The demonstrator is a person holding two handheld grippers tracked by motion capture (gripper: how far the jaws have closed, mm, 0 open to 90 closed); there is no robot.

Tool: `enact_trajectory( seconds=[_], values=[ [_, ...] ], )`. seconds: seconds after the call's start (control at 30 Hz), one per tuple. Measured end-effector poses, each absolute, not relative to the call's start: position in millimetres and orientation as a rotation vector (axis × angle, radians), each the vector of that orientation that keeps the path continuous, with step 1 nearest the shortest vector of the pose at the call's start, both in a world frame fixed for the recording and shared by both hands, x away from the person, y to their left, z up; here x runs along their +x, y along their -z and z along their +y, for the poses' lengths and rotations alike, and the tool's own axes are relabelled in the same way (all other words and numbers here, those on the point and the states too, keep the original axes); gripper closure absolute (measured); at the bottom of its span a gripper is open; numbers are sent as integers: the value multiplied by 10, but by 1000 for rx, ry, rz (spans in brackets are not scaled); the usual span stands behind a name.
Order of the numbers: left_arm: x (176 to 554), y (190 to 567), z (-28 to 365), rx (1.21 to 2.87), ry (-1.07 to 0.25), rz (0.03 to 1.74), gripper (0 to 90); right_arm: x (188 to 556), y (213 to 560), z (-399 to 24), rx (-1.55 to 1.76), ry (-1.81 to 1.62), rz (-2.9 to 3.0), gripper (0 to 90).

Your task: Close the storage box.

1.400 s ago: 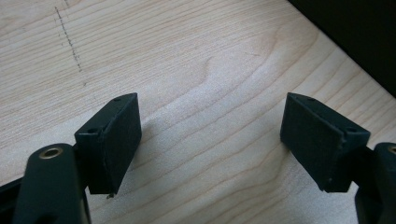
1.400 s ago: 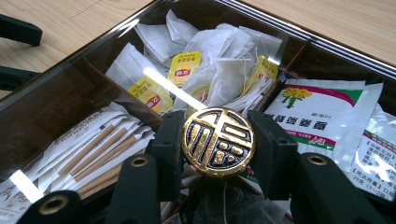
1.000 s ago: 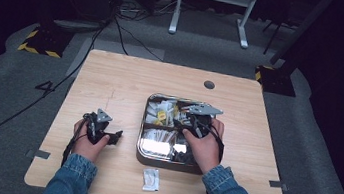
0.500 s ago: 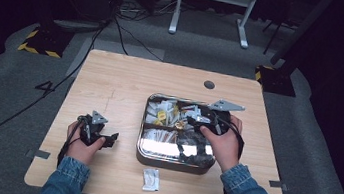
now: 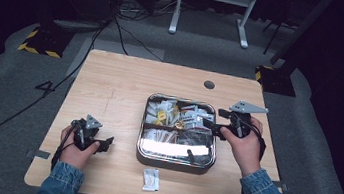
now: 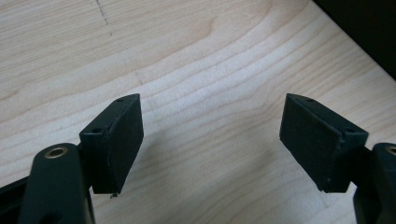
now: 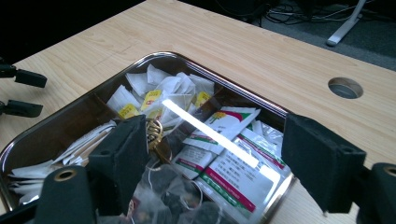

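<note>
Both grippers released beside the metal tray (image 5: 139, 145) on the worktop (image 5: 122, 78).

Near edge: a white packet (image 5: 150, 179) lies just in front of the tray. Left gripper (image 5: 106, 143), well left of the tray, holds its jaws wide apart over bare wood. Right gripper (image 5: 210, 126), at the tray's right rim, has just been opening; nothing sits between its jaws. The right gripper view resolves sachets (image 7: 219, 158) and tea bags (image 7: 159, 91) in separate compartments. A second ago this gripper was over the tray's middle.
</note>
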State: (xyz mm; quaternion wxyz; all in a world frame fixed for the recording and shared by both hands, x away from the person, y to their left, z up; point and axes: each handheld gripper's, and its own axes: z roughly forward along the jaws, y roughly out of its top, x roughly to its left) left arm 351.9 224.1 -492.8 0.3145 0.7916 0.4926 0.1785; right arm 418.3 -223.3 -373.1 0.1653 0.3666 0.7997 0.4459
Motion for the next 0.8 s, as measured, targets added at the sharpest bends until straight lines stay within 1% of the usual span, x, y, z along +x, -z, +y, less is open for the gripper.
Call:
enact_trajectory(
  seconds=[0.37, 0.57, 0.8],
  values=[
    [3388, 4955, 2333, 2093, -452, 1298, 216, 4129, 3778, -2582, 1072, -1274, 2295, 173],
    [3343, 4956, 2398, 2094, -452, 1293, 210, 4119, 3859, -2767, 1102, -1272, 2285, 173],
    [3296, 4979, 2442, 2109, -450, 1294, 196, 4105, 4032, -2984, 1122, -1217, 2300, 178]
  ],
)
